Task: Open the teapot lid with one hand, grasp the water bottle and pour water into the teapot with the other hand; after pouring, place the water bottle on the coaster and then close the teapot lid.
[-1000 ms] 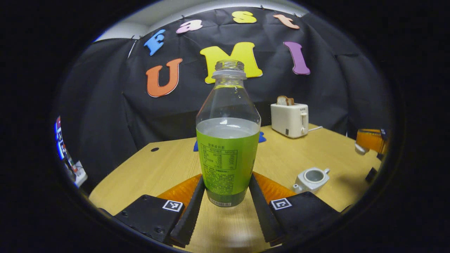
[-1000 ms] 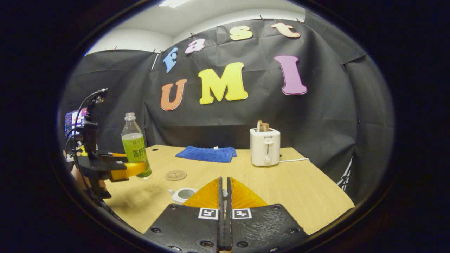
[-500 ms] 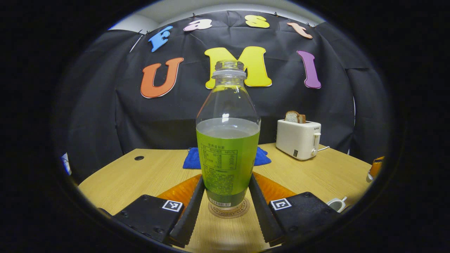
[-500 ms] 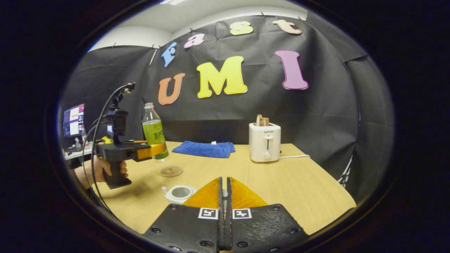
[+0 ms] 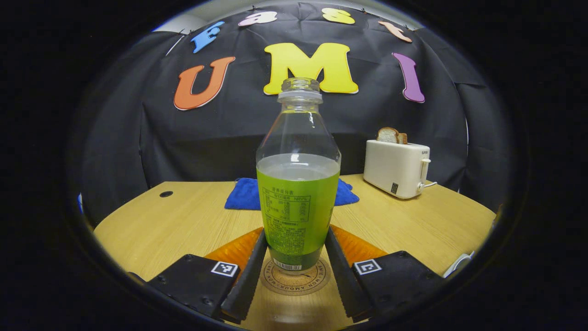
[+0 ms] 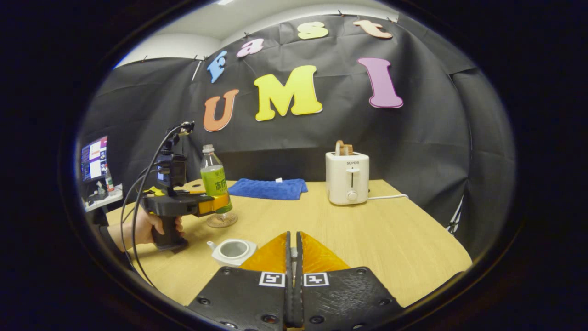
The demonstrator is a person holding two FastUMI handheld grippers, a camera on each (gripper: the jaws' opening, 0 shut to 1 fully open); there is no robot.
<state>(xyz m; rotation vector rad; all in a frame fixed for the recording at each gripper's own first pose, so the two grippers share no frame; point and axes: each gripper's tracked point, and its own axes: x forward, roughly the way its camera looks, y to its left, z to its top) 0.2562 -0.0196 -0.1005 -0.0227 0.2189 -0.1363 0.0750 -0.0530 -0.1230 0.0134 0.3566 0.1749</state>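
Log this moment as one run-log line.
stage: placing | left gripper: shut on water bottle, over coaster | right gripper: shut | teapot: lid off

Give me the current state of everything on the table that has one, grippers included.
Water bottle: upright, uncapped, part full, over the coaster, held.
Coaster: flat on the table, under the bottle.
Teapot: lid off, mouth open.
Toaster: bread sticking up from its slot, cord attached.
Blue cloth: lying flat by the wall.
Left gripper: shut on the water bottle.
Right gripper: fingers together; whether they pinch the lid, cannot tell.
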